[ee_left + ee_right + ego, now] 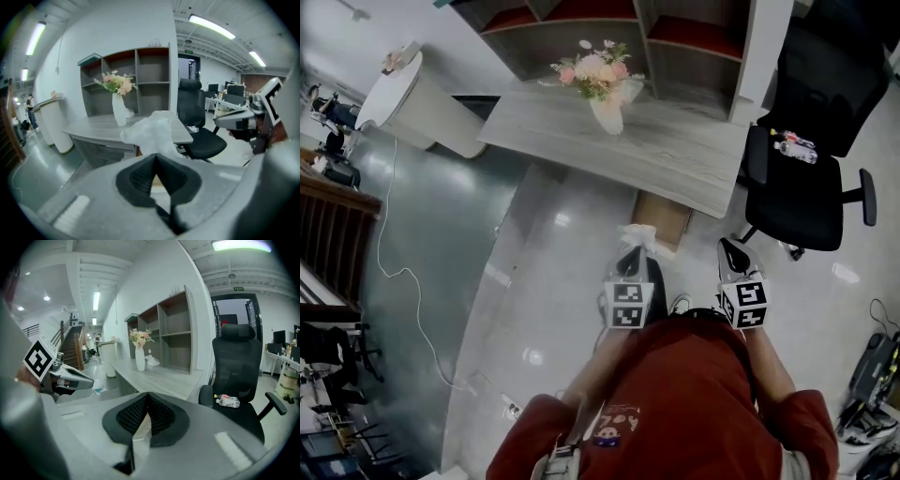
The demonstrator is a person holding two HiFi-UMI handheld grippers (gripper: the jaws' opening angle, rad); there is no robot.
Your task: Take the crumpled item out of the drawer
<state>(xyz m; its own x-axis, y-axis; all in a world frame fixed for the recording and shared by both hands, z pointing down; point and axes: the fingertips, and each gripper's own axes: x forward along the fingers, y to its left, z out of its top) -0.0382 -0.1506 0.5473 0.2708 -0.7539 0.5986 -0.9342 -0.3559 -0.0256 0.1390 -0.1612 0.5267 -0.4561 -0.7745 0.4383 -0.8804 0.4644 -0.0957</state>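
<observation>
In the left gripper view a crumpled white item [152, 132] sticks up from the tips of my left gripper [157, 157], which is shut on it. The head view shows the same item [638, 235] held above the floor, in front of the brown open drawer [662, 217] under the desk. My right gripper [733, 255] hangs level with it to the right; its jaws [147, 394] meet with nothing between them. From the right gripper view, the left gripper [70, 378] shows at the left with the pale item [99, 376] at its tip.
A grey wooden desk [675, 155] carries a white vase of flowers [602, 86], with a shelf unit [609, 28] behind. A black office chair [802, 178] with a bottle [794, 146] on its seat stands right. A white round counter [412, 98] and a floor cable [403, 272] lie left.
</observation>
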